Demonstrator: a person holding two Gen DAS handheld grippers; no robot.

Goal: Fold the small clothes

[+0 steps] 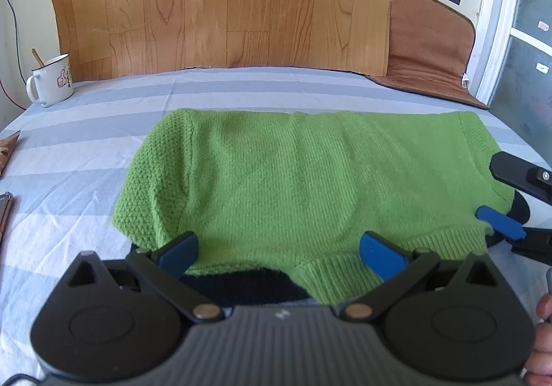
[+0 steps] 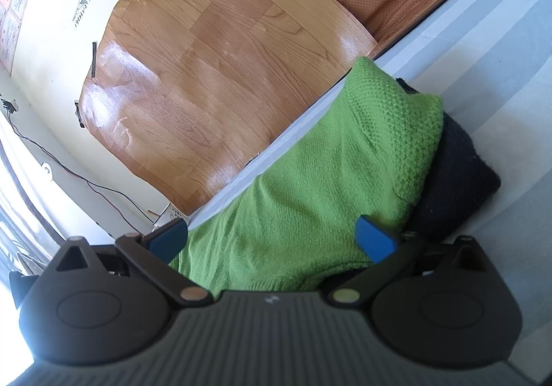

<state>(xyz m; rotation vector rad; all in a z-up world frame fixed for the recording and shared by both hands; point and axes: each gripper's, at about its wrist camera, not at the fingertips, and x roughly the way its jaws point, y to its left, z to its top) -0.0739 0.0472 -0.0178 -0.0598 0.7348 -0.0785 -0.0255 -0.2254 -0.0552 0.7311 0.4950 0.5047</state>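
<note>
Green knit sweater (image 1: 293, 179) lies folded on the striped sheet (image 1: 86, 151), near hem facing both grippers.
Left gripper (image 1: 278, 256) and right gripper (image 2: 272, 237) gape wide, empty, poised to pinch the hem.

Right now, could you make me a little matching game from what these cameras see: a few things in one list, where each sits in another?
Things:
1. green sweater
2. white mug
3. brown cushion
4. dark garment

Places:
A. far left corner of the bed
B. leaning on the wall, far right
C. spread mid-bed
D. under the green knit

Pairs: 1-C, 2-A, 3-B, 4-D
</note>
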